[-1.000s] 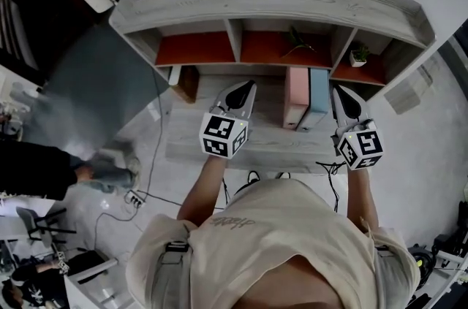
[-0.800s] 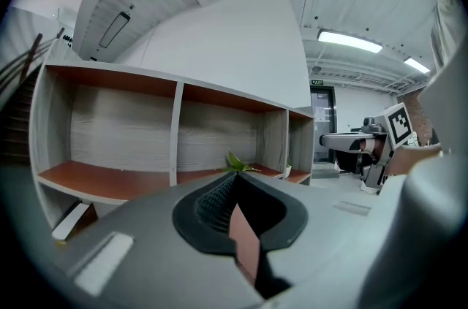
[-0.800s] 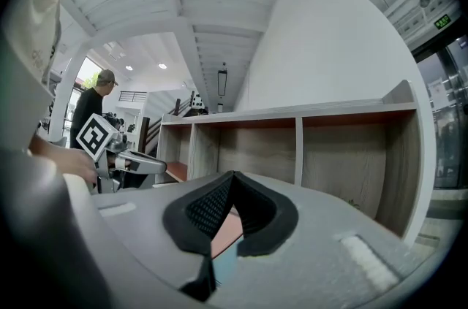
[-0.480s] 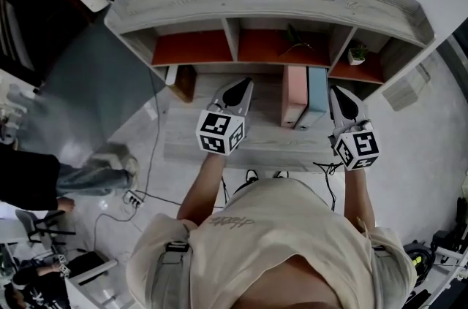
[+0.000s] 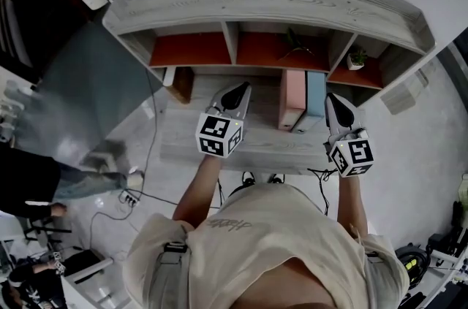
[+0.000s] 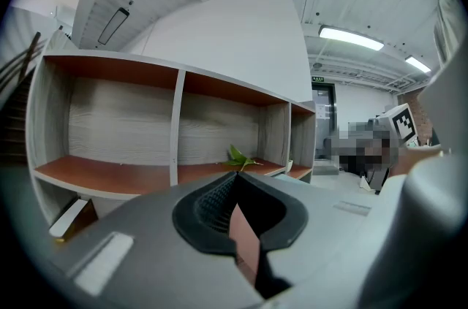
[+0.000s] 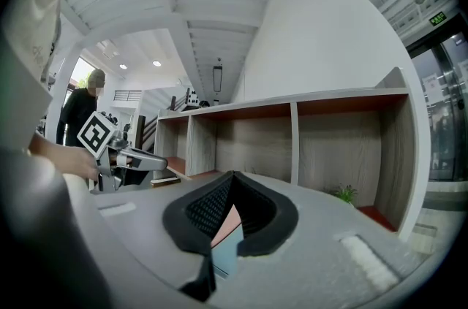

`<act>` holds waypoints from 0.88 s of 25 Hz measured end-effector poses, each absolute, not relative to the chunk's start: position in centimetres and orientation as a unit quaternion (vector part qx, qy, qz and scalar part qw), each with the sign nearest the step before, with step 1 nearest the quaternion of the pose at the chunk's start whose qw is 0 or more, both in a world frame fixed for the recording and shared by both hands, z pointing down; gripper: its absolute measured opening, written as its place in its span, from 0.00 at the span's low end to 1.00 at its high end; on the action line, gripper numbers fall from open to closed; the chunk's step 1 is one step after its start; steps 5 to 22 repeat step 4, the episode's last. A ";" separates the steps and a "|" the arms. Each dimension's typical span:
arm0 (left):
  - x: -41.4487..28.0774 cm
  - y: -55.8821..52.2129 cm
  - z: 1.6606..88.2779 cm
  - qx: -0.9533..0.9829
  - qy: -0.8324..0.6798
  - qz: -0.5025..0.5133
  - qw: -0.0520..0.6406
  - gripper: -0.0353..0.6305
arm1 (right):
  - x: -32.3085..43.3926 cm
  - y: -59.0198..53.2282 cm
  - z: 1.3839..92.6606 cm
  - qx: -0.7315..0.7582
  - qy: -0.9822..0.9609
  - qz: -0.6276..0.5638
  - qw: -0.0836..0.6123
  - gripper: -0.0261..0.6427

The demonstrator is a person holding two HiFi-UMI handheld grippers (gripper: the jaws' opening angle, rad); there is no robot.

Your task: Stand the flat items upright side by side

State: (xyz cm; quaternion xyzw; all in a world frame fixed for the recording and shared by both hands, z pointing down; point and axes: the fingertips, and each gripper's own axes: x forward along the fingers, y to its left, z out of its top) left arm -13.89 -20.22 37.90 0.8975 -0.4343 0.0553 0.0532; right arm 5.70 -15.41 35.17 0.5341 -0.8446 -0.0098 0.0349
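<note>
**Q:** Where are the flat items, and why are they placed so?

**A:** The pink item [image 5: 292, 97] and the blue item [image 5: 316, 99] stand upright on the desk [image 5: 248, 148]. Their broad faces are together and their far ends are tucked under the shelf unit [image 5: 263, 4]. Each props the other, so neither needs holding. Judged against the task, the arrangement looks complete or nearly so

**Q:** How are the two grippers held?

**A:** The left gripper [image 5: 241, 88] lies to the left of the pink item and clear of it. The right gripper [image 5: 330, 100] lies just beside the blue item on the right, and contact cannot be determined. In both gripper views the jaws meet at the tips with nothing clamped between them. Both point roughly level toward the shelf, one on each side of the pair. This reads as a stand-off pose, perhaps guarding against a topple

**Q:** Is there any brand, label or writing?

**A:** None is legible. The covers of both items appear plain. The marker cubes [image 5: 219, 136] carry black-and-white square patterns, not text. A green sign [image 7: 436, 17] near the ceiling in the right gripper view is too small to read
</note>
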 end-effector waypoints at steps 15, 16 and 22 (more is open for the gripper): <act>-14.2 -20.5 38.2 0.894 -0.440 0.054 0.059 0.08 | 6.0 -15.8 35.2 0.536 -0.843 -0.013 0.038 0.04; -14.2 -20.5 38.2 0.894 -0.440 0.054 0.059 0.08 | 6.0 -15.8 35.2 0.536 -0.843 -0.013 0.038 0.04; -14.2 -20.5 38.2 0.894 -0.440 0.054 0.059 0.08 | 6.0 -15.8 35.2 0.536 -0.843 -0.013 0.038 0.04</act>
